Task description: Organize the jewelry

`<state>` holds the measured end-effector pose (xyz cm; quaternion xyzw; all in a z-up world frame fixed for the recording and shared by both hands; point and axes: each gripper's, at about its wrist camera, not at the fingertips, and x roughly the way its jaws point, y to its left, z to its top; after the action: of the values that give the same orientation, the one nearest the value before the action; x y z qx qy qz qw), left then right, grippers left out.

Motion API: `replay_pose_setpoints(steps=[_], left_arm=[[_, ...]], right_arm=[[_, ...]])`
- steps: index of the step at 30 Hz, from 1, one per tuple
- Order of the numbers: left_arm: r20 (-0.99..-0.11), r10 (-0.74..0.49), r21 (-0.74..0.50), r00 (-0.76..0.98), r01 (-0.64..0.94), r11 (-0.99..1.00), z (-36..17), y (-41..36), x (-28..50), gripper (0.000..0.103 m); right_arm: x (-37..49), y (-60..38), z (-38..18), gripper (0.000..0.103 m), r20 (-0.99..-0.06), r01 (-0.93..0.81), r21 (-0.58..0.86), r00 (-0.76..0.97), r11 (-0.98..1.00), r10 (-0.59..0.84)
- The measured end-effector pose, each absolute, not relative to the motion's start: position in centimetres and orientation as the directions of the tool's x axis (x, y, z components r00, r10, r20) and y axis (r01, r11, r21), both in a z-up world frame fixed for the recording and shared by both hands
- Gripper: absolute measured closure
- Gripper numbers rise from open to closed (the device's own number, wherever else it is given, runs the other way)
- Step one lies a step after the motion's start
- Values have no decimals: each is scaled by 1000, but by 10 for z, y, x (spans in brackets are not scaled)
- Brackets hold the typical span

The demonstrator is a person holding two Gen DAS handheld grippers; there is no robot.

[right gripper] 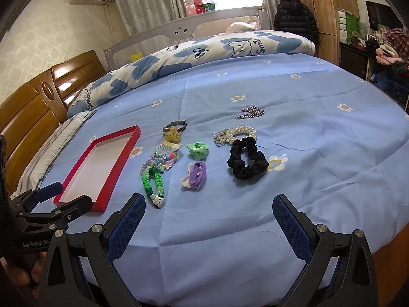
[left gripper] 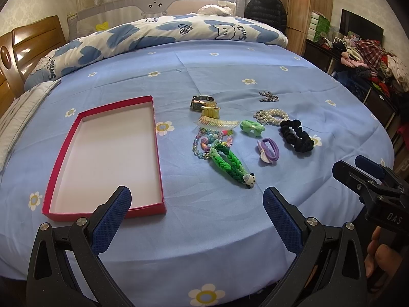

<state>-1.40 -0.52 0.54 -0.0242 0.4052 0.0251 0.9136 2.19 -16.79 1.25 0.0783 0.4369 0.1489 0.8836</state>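
An empty red tray (left gripper: 156, 138) (right gripper: 76, 177) with a white floor lies on the blue bedspread, left of the jewelry. The pieces lie spread out: a green braided bracelet (left gripper: 230, 165) (right gripper: 150, 179), a bead string (left gripper: 204, 140), a yellow comb and claw clip (left gripper: 212, 117) (right gripper: 171, 138), a watch (left gripper: 200, 101), a green hair tie (left gripper: 251, 128) (right gripper: 198, 149), a purple hair tie (left gripper: 268, 151) (right gripper: 195, 175), a black scrunchie (left gripper: 296, 135) (right gripper: 246, 162), a pearl bracelet (left gripper: 272, 116) (right gripper: 236, 134) and a dark chain (left gripper: 268, 96) (right gripper: 250, 112). My left gripper (left gripper: 196, 199) and right gripper (right gripper: 208, 204) hover open near the bed's front edge, holding nothing.
A rolled blue-and-white duvet (left gripper: 163, 33) lies across the far side of the bed. A wooden headboard (right gripper: 38, 97) stands at the left. A cluttered dark cabinet with clothes (left gripper: 363, 58) stands at the right. A hand (left gripper: 381, 253) holds the right gripper's handle.
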Motion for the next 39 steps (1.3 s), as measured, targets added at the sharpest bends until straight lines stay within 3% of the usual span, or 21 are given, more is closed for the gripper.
replay_pose_setpoints(steps=[26,39], left_arm=[[-759,11,-29,651,-51,998,-1,-9,-6,0],[-795,-69,-103,603,-22,994,-13,-6,21,0]], right_arm=[[24,-167,9,2,-751,-192,285,564,939,344],[46,-185,-7,4,-756,-180,313,547,933,359]])
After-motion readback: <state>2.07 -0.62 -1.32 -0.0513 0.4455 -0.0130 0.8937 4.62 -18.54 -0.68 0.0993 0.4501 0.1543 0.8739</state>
